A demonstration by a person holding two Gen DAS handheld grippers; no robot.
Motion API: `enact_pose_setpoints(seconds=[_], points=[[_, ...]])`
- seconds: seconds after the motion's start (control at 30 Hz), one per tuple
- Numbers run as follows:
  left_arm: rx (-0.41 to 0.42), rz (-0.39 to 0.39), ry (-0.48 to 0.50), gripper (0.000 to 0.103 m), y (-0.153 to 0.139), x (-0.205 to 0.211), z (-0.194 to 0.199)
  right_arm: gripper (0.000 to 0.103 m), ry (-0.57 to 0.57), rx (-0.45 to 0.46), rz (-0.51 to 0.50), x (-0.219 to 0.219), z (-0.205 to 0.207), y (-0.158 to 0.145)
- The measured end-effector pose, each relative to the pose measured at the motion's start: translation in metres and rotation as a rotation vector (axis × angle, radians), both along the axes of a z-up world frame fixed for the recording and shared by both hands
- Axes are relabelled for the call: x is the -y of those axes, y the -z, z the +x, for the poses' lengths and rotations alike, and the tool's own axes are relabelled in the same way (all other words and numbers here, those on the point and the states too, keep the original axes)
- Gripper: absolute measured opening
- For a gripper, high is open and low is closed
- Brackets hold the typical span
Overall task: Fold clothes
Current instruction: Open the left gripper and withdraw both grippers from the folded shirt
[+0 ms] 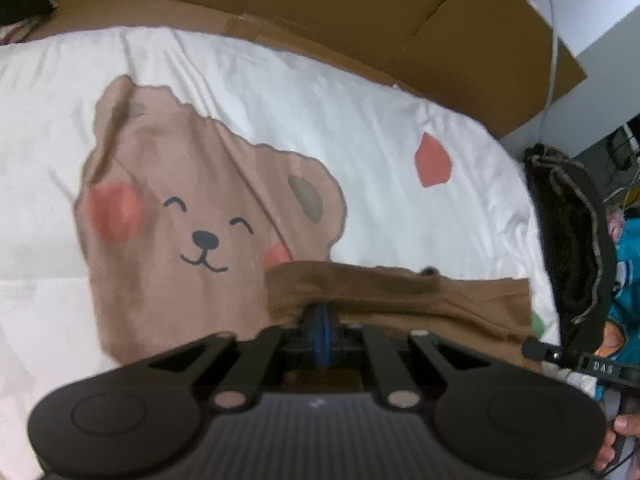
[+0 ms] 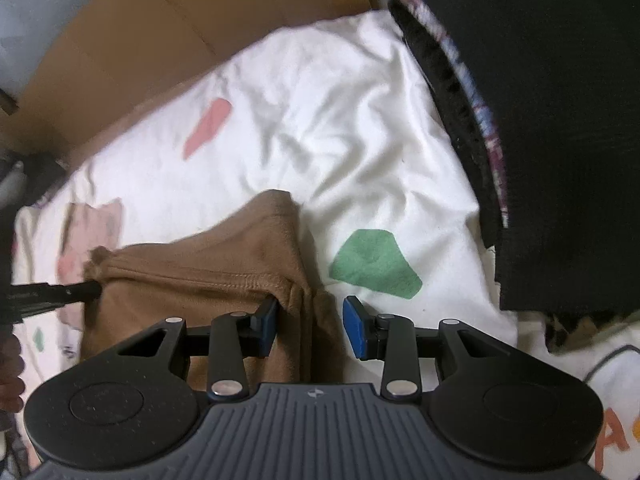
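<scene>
Brown garment pinched in left gripper on bedsheet

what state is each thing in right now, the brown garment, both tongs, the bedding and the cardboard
brown garment: bunched and partly folded, lying on the bedding
left tongs: shut on the brown garment's edge
right tongs: open, straddling the garment's corner, pads apart
bear-print bedding: spread out, lightly wrinkled
cardboard: opened out flat behind the bedding
</scene>
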State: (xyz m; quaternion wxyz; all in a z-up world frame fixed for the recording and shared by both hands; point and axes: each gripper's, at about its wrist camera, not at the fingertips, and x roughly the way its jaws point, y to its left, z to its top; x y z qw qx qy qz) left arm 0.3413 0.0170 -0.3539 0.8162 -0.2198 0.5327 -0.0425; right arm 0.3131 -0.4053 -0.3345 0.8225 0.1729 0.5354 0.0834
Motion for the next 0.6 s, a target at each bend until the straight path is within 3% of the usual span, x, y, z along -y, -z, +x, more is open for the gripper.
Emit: enact_pose_setpoints(seconds=[0.07,0.33,0.6], points=[[0.014,-0.013,-0.017,0.023,-0.008,-0.001,-0.011,0.042,-0.013,0.005,0.005,0.002,-0.010,-0.008],[0.016,0.004,0.022,0.023,-0.024,0.011,-0.057,0.042,-0.072,-0.034,-0.015,0.001,-0.056,-0.009],[-0.060,0.045,0.016,0.023,-0.012,0.011,-0.105,0.042,-0.089,-0.055,-0.043,0.006,-0.092,-0.001]])
